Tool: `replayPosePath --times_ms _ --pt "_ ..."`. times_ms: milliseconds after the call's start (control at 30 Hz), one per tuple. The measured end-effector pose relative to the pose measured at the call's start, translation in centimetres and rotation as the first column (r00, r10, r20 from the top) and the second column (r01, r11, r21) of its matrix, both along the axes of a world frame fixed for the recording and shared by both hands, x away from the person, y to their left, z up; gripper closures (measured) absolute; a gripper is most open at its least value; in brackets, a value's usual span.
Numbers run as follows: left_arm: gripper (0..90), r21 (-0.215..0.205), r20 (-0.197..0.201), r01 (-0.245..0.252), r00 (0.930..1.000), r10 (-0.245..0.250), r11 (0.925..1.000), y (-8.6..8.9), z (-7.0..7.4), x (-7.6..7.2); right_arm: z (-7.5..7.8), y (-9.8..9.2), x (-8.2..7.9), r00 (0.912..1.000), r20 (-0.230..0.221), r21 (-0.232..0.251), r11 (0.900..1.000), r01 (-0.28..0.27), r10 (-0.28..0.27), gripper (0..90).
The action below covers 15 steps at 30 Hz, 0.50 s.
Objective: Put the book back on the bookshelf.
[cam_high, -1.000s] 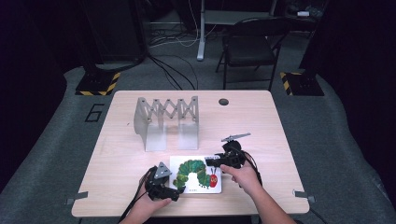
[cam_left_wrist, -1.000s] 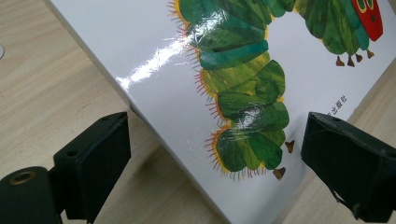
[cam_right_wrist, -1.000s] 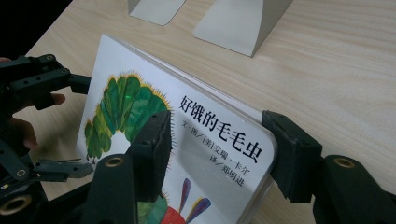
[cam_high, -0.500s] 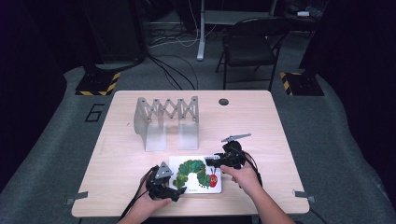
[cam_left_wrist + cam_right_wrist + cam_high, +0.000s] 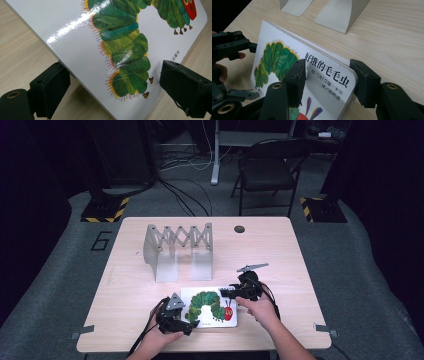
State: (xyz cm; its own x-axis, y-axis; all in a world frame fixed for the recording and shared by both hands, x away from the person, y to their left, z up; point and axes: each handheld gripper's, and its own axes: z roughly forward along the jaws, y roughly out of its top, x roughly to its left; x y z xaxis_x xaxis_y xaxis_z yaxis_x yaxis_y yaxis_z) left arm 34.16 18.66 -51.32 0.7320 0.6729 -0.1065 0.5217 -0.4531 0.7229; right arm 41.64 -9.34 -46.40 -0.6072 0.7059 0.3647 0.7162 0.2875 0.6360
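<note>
Right gripper (image 5: 327, 77), jaws just closing, clamps the corner of a glossy white picture book (image 5: 210, 306) bearing a green caterpillar. Left gripper (image 5: 110, 90) stands wide astride the opposite raised corner above the desk (image 5: 280, 250).

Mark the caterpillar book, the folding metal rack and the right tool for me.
caterpillar book (image 5: 200, 296), high view, white cover beside the green body.
folding metal rack (image 5: 165, 265), high view, left upright panel.
right tool (image 5: 327, 75), right gripper view, midway between the tips, which pinch the book's corner.

Black left gripper (image 5: 189, 326) with grey three-cornered plate, black right gripper (image 5: 223, 293), trailing cables
</note>
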Motion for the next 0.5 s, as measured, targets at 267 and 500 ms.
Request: replayPosePath --times_ms 267,500 --pt "13.3 -0.007 -0.011 -0.007 0.9999 0.006 1.0 0.18 0.23 0.01 0.02 0.0 -0.02 0.9999 0.015 0.0 1.0 -0.001 0.001 48.5" --pt "17.7 -0.021 -0.015 -0.013 0.9998 0.012 0.9997 0.49 0.39 0.07 0.19 0.03 -0.18 0.9999 0.01 0.0 1.0 0.001 -0.001 48.5"
